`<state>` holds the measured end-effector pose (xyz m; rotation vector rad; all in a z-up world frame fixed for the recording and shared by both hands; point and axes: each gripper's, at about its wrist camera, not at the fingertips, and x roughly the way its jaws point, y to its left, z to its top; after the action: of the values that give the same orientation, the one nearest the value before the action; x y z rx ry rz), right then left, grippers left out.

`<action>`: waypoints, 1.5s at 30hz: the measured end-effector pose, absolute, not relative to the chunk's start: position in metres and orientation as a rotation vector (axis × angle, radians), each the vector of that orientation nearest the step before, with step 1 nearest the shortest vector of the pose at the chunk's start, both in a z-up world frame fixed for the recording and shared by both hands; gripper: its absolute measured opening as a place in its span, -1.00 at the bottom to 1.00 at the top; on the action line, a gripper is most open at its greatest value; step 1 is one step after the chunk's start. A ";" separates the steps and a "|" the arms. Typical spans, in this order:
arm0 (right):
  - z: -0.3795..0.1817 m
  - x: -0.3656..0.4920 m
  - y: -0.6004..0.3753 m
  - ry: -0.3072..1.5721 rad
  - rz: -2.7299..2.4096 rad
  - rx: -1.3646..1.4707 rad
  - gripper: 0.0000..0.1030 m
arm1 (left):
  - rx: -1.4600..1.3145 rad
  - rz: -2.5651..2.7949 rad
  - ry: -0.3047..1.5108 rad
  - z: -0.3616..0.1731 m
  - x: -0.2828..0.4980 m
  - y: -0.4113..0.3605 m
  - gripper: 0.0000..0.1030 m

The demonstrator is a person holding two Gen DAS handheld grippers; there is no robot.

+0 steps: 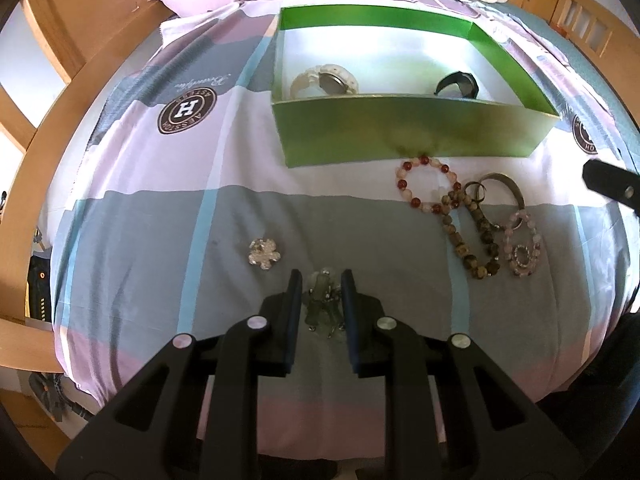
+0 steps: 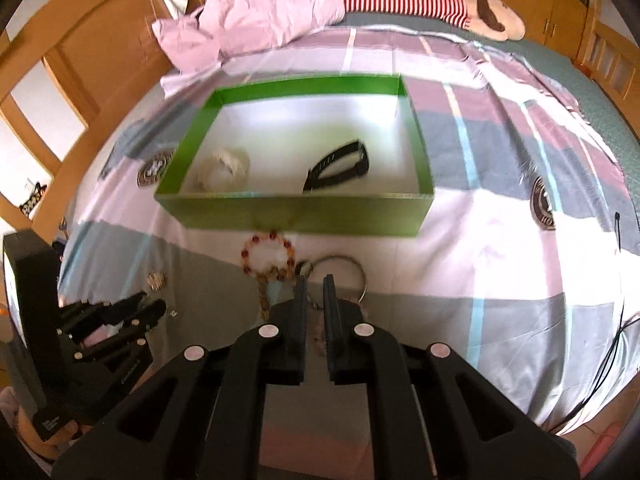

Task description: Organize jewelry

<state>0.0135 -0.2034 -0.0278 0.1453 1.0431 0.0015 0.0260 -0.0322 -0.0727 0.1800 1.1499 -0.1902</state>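
A green box (image 1: 400, 136) (image 2: 296, 216) stands on the bed and holds a white watch (image 1: 324, 82) (image 2: 222, 168) and a black band (image 1: 458, 86) (image 2: 340, 164). In front of it lie a red-and-pink bead bracelet (image 1: 424, 184) (image 2: 268, 256), a brown bead bracelet (image 1: 472, 236), a metal bangle (image 1: 504, 188) (image 2: 348, 276) and a pink bracelet (image 1: 522, 248). My left gripper (image 1: 320, 284) has its jaws close around a clear crystal piece (image 1: 322, 304) on the sheet. A crystal flower brooch (image 1: 264, 254) lies to its left. My right gripper (image 2: 314, 292) is nearly shut above the bracelets, with nothing clearly held.
The patchwork bedsheet (image 1: 160, 240) covers the bed, with a wooden bed frame (image 1: 24, 184) at left. A pink pillow (image 2: 256, 20) and a striped plush toy (image 2: 420, 0) lie at the far end. A black cable (image 2: 618, 320) hangs at the right edge.
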 end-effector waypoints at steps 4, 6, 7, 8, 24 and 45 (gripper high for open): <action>-0.029 0.015 -0.209 1.044 -0.011 0.158 -0.84 | 0.167 -0.179 1.149 -0.071 0.027 -0.027 -0.61; -0.035 0.014 -0.213 1.058 -0.018 0.164 -0.84 | 0.165 -0.175 1.154 -0.073 0.028 -0.025 -0.61; -0.042 0.015 -0.213 1.074 -0.019 0.166 -0.84 | 0.165 -0.174 1.159 -0.074 0.029 -0.025 -0.62; -0.048 0.016 -0.214 1.091 -0.018 0.164 -0.83 | 0.165 -0.174 1.163 -0.076 0.029 -0.026 -0.62; -0.085 0.024 -0.227 1.172 -0.013 0.219 -0.84 | 0.162 -0.180 1.168 -0.074 0.036 -0.027 -0.61; 0.017 0.056 -0.201 0.926 0.076 0.142 -0.84 | 0.144 -0.248 1.013 0.017 0.083 -0.039 -0.61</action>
<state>0.0562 -0.2009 0.0171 0.1419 0.9258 0.0762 0.0830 -0.0393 0.0167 0.1437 1.0130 -0.2484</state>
